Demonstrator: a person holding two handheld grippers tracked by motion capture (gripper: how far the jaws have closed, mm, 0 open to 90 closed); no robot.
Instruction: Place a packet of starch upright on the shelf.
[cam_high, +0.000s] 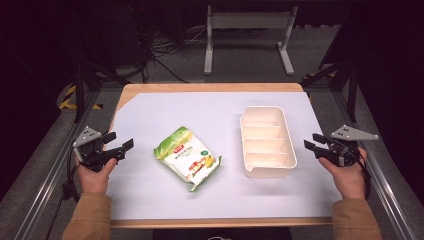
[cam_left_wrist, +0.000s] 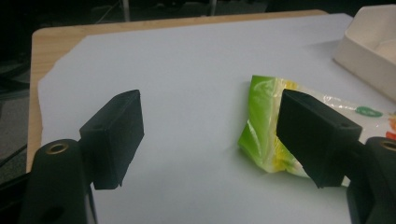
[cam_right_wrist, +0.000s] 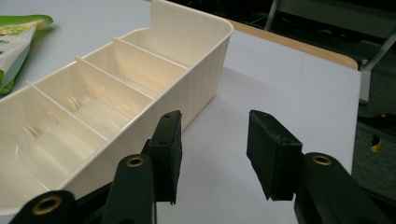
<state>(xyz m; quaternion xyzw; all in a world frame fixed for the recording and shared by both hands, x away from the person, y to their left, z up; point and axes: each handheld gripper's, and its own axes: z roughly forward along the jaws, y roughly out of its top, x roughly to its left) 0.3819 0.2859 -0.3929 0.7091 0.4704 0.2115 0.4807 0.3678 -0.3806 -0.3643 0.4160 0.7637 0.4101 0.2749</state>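
The left gripper hangs over the white sheet's left edge, jaws spread wide with nothing between them, aimed at the green snack bag lying flat mid-table, near but apart. The right gripper hovers at the sheet's right edge, jaws parted and empty, just beside the cream divided tray, not touching it. Bag and tray lie side by side, apart. The white sheet covers a wooden table; beyond it, a dark room with grey carpet, tangled cables and a metal stand
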